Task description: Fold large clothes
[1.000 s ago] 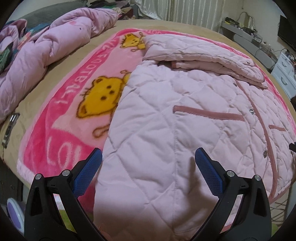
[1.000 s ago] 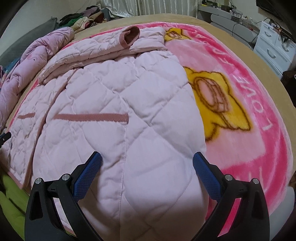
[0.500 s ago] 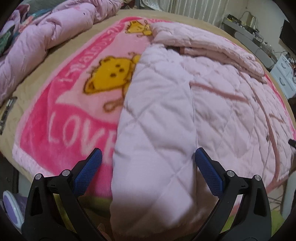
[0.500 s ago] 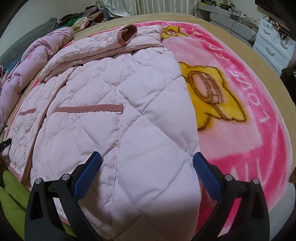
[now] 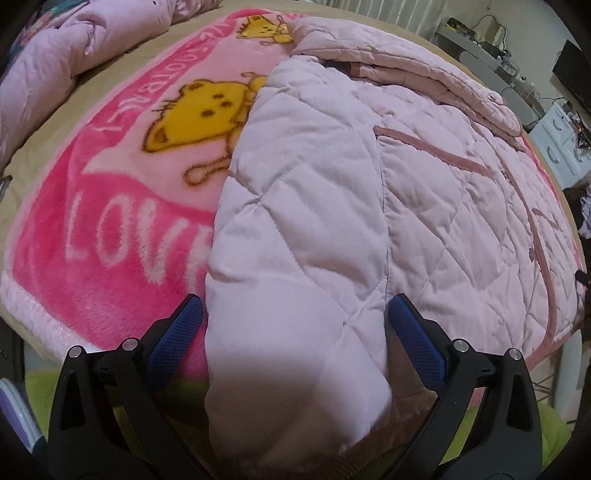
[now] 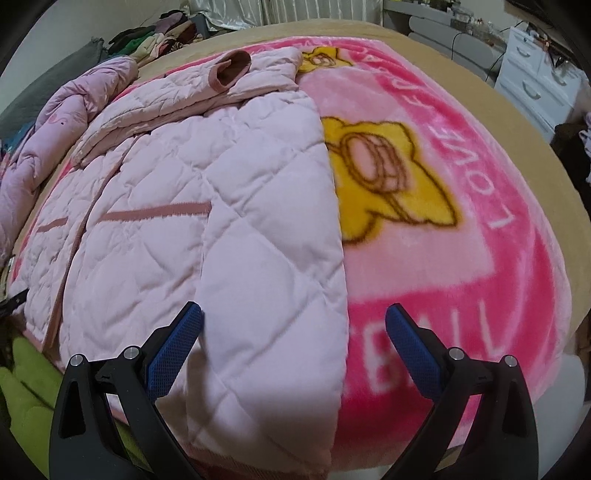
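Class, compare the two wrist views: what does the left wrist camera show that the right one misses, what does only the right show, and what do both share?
Only the left wrist view shows the yellow bear print and the word LOVE. Only the right wrist view shows the open sleeve cuff and the pile of clothes beyond the bed. Both show the pink quilted jacket spread on the pink blanket, with each open gripper, left and right, at its near hem.
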